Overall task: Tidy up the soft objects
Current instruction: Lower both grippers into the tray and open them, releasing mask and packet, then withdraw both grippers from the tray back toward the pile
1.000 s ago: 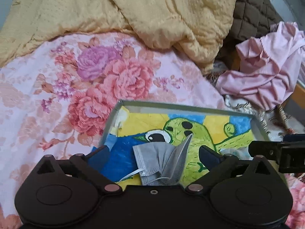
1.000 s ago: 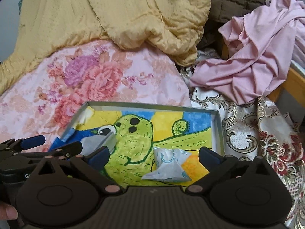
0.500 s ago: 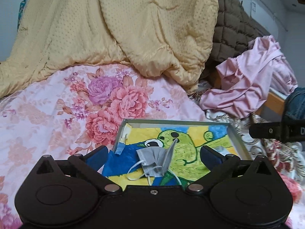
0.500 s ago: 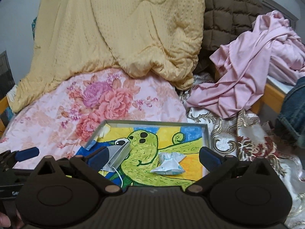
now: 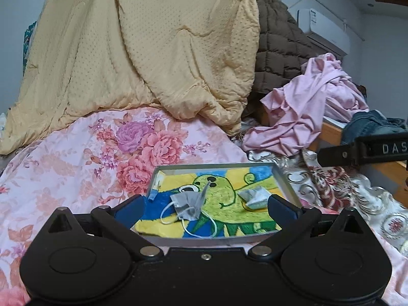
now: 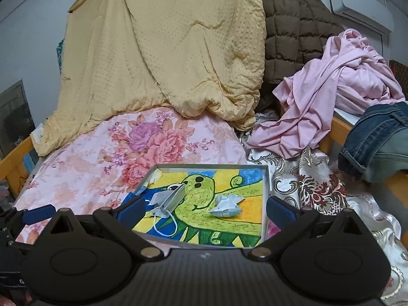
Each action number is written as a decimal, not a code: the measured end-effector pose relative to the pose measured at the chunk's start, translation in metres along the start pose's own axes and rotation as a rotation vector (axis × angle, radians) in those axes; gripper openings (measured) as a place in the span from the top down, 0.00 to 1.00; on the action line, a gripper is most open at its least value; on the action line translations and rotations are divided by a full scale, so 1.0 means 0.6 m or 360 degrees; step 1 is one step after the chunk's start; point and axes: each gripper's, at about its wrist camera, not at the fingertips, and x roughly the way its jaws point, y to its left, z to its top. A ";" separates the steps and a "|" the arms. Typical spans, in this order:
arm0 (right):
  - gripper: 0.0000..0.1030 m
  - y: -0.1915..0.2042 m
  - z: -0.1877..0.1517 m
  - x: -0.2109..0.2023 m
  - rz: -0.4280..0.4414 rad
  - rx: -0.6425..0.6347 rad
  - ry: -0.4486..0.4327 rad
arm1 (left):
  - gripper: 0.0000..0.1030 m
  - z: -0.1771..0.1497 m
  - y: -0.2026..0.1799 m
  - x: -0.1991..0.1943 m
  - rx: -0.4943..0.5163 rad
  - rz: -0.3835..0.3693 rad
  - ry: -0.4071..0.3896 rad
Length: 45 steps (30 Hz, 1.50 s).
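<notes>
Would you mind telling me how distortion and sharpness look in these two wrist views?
Left wrist view: fisheye bends the edges, dark corners; tray and grey mask sharp, no glare. Right wrist view: same curving, jeans stretched at the edge; white mask sharp.

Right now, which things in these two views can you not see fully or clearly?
- Tray: near rim hidden by the left tool, left view.
- Grey mask: one side behind the right tool's left finger, right view.
- Jeans: cut off by the right edge, right view.
- White mask: its print is too small to make out, left view.
</notes>
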 end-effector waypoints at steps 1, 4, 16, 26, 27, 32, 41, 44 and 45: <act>0.00 0.001 -0.004 -0.010 0.0008 0.0000 -0.0002 | 0.01 -0.005 -0.003 -0.012 0.0004 0.0000 -0.0005; 0.00 0.001 -0.019 -0.038 0.0038 0.0013 0.0007 | 0.01 -0.019 -0.014 -0.046 0.0030 0.0005 -0.0026; 0.00 0.005 -0.100 -0.128 0.0066 -0.0032 0.0020 | 0.01 -0.088 -0.043 -0.137 0.0035 0.0018 0.0025; 0.00 0.002 -0.163 -0.151 0.0091 -0.0056 0.0163 | 0.01 -0.164 -0.021 -0.159 -0.0066 0.0077 0.0161; 0.00 0.000 -0.168 -0.149 0.0084 -0.0050 0.0178 | 0.01 -0.172 -0.016 -0.157 -0.0082 0.0080 0.0179; 0.00 -0.004 -0.182 -0.145 0.0076 -0.0042 0.0228 | 0.01 -0.192 -0.006 -0.133 -0.0084 0.0090 0.0237; 0.00 0.001 -0.179 -0.124 0.0089 -0.0054 0.0266 | 0.01 -0.188 0.000 -0.067 -0.0041 0.0072 0.0250; 0.00 0.004 -0.177 -0.118 0.0094 -0.0062 0.0275 | 0.01 -0.185 0.006 -0.040 -0.0047 0.0071 0.0260; 0.00 0.005 -0.176 -0.116 0.0094 -0.0062 0.0278 | 0.01 -0.186 0.008 -0.031 -0.0049 0.0067 0.0267</act>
